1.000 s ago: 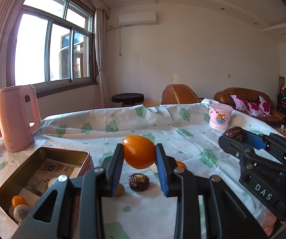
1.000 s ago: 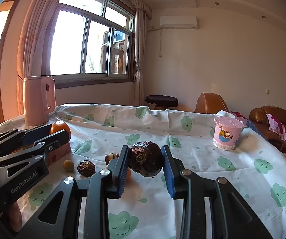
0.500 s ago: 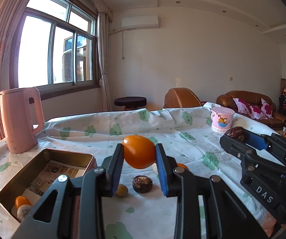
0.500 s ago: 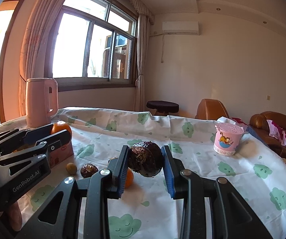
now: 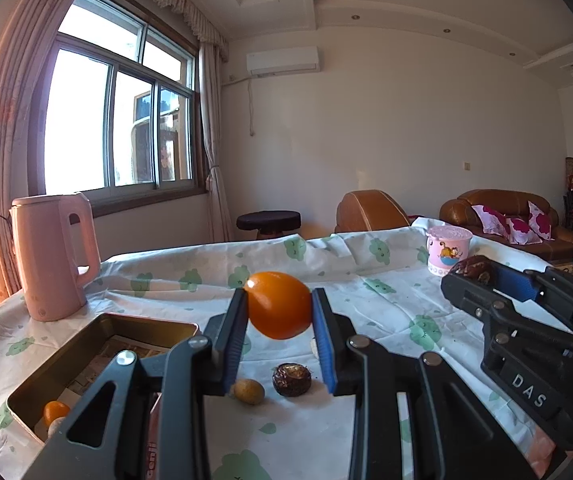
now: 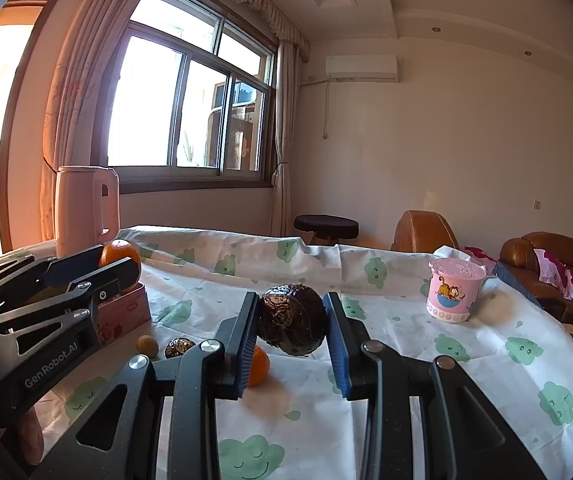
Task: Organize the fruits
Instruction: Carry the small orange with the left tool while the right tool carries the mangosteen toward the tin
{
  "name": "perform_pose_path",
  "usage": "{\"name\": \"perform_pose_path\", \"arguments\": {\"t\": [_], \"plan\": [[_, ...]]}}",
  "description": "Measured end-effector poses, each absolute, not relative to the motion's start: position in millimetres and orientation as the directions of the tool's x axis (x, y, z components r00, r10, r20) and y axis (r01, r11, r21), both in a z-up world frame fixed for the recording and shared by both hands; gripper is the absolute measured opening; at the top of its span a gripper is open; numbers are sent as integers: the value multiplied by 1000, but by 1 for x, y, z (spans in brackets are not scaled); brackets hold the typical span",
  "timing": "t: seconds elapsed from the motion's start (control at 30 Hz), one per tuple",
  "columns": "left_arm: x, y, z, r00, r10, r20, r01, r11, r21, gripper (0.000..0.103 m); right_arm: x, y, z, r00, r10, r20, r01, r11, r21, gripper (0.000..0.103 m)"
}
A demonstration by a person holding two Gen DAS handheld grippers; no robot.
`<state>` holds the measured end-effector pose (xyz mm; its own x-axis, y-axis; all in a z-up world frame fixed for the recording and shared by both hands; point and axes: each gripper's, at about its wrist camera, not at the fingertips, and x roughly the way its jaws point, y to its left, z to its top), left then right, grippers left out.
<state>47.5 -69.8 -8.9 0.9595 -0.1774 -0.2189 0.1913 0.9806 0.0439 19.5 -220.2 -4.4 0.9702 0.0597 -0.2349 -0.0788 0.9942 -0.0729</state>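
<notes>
Holding one fruit apiece, both grippers hang above the table. The left gripper (image 5: 279, 308) has its jaws closed on a smooth, glossy orange citrus fruit (image 5: 279, 305), squeezed across its widest part by the blue ribbed pads. The right gripper (image 6: 291, 320) is clamped the same way on a dark, wrinkled, leathery round fruit (image 6: 291, 319) (probably a passion fruit, though I cannot be sure).

Both look light and firm. The orange skin is slick and would likely slip if pinched off-centre, so the grip across the middle suits it; the dark fruit's creased rind gives more purchase but may dent under hard pressure.

In the left wrist view an open gold-coloured metal tin (image 5: 66, 364), rectangular and lined with printed paper, sits at about eight o'clock from the held orange fruit, with a small orange fruit (image 5: 55, 411) and a pale one in its near corner. Loose on the cloud-print tablecloth (image 5: 386, 312), at six o'clock below the jaws, lie a small tan fruit (image 5: 248, 391) and a dark ridged one (image 5: 292, 378). Another orange fruit (image 6: 257, 366) rests on the cloth beneath the right gripper. A pink kettle (image 5: 52, 256) stands at ten o'clock, a pink cartoon cup (image 5: 447, 249) at two.
</notes>
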Motion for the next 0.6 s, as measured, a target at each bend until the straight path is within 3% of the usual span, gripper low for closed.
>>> {"name": "perform_pose_path", "arguments": {"t": [0.6], "plan": [[44,-61,-7,975,-126,-185,143,986,81,33,21,-202,-4,967,102,-234,-131,985,-111,34]]}}
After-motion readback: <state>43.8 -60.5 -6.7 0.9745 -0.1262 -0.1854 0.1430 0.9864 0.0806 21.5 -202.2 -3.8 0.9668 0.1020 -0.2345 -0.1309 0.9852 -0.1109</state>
